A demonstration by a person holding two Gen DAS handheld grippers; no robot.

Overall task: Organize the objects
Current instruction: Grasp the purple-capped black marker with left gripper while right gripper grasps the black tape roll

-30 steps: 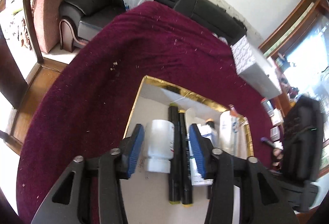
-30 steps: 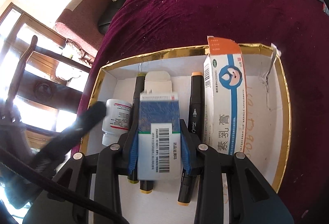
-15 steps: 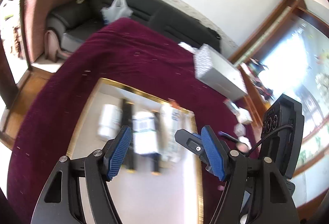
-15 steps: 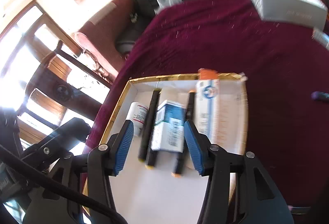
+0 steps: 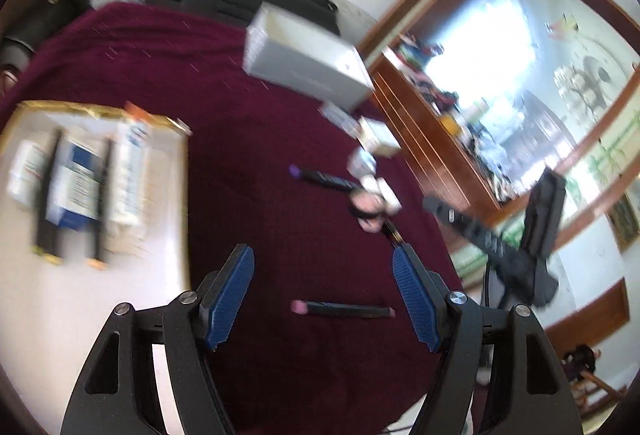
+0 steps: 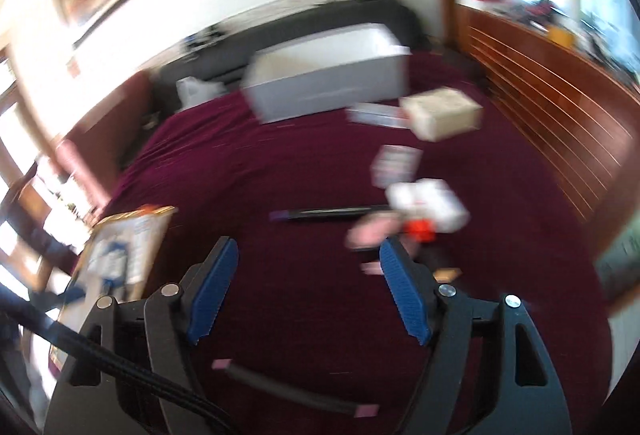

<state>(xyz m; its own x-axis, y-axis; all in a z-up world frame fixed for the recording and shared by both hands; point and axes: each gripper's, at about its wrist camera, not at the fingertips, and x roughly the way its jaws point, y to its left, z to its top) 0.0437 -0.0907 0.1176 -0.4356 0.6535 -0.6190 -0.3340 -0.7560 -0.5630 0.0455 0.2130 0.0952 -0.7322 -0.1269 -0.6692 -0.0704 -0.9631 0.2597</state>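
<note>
Left wrist view
Left tool [image 5: 322,295]: your blue pads stand wide apart and carry nothing.
Pink-capped marker [image 5: 343,309]: it lies flat on the maroon worktop [image 5: 248,83], crosswise between your open fingers and just ahead of them.
Handling: judged light, stiff and smooth, so it may roll. Close on the middle of the barrel, across its length, not on a cap.
Purple-capped marker [image 5: 322,177]: farther ahead and a little right, its far end among the small boxes [image 5: 374,139].
Gold-rimmed tray [image 5: 186,195]: off to your left, already holding cartons, a bottle and markers in a row.

Right wrist view
Right tool [image 6: 308,293]: fingers spread wide, empty.
Pink-capped marker [image 6: 296,391]: below and behind your fingertips, close under the tool body.
Purple-capped marker [image 6: 326,213]: straight ahead of the open gap, lying sideways.
Small white box [image 6: 430,207]: ahead to the right, likely thin card that dents if squeezed hard; motion blur hides its edges, so this is a guess.
Tray [image 6: 132,231]: low to your left.
</note>
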